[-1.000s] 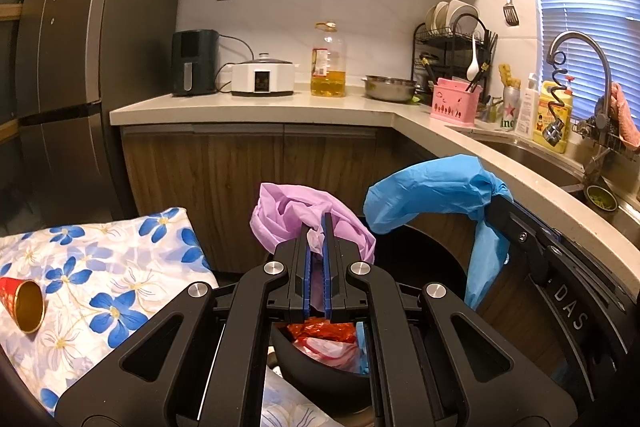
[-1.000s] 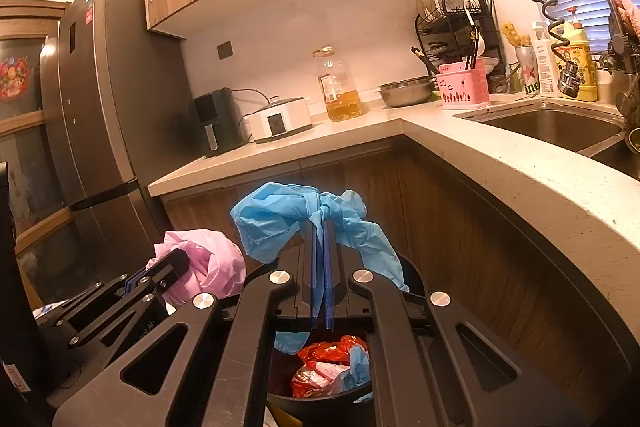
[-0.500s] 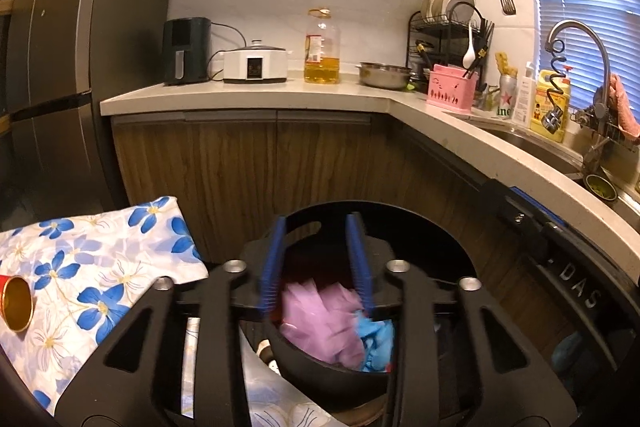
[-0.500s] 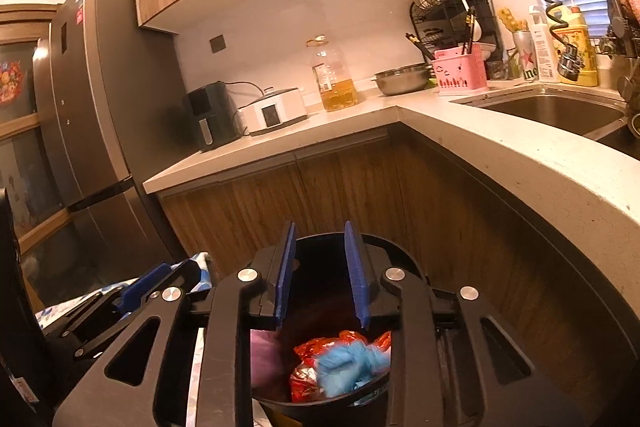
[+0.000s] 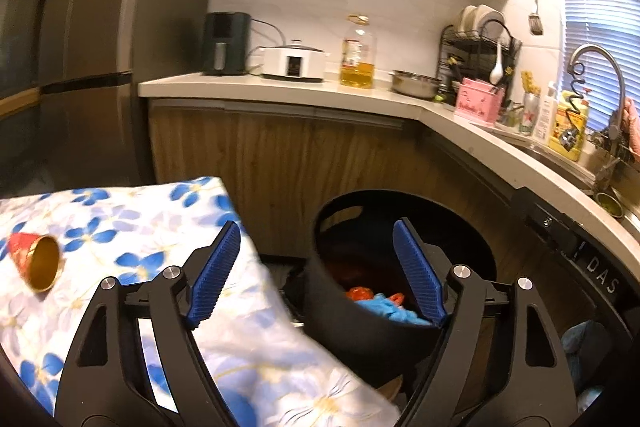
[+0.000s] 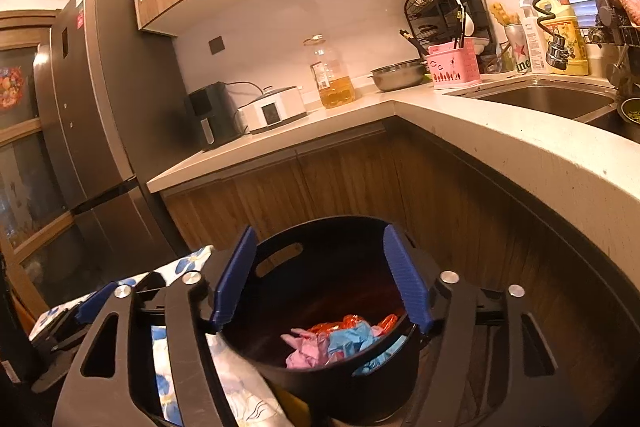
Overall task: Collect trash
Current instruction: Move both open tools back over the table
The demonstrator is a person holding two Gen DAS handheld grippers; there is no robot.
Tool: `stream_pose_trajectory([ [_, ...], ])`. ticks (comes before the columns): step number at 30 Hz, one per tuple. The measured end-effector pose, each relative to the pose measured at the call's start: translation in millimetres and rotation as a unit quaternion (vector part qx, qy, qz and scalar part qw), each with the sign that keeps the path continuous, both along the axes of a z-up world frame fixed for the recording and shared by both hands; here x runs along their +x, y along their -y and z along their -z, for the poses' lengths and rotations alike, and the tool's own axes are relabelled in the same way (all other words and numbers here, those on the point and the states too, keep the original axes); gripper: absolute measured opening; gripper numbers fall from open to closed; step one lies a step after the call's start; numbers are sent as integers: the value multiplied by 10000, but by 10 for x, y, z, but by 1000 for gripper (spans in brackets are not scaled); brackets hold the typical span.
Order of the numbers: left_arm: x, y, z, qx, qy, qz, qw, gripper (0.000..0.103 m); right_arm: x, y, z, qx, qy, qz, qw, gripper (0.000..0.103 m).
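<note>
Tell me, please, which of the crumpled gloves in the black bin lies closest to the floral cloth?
The pink glove. It lies on the side of the bin towards the floral cloth, while the blue glove sits beside it, further away.

I see a round black bin (image 6: 320, 311) standing upright on the floor beside the cabinet corner. Inside lie a crumpled pink glove (image 6: 306, 347), a blue glove (image 6: 352, 339) touching it, and a red wrapper (image 6: 348, 323) behind them. On the flowered cloth, a red-and-gold paper cup (image 5: 36, 261) lies tipped on its side.

Wrist views over bin (image 5: 360, 323) (shared)
</note>
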State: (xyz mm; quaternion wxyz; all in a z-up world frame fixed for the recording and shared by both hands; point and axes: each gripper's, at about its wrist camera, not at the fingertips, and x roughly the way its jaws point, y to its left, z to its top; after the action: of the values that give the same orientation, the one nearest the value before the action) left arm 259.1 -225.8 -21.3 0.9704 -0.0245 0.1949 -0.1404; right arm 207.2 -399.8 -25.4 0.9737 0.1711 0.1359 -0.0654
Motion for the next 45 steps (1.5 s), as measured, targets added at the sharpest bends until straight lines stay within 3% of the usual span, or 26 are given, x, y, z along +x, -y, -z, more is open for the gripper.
stream_pose_trajectory([
  [11,-371,-557,10,124,43,-827,9965,85,-183,-359,-17,47,98,-397,9992,80],
  [26,-818,-1401,7,134,40,-1693,9855,87,-279,-1084,-23,-99,89,-919,9957,82],
  [45,-1181,-2580,138,63,-75,-2931,9560,87,-43,-2318,208,-168,-175,-2032,9788,82],
])
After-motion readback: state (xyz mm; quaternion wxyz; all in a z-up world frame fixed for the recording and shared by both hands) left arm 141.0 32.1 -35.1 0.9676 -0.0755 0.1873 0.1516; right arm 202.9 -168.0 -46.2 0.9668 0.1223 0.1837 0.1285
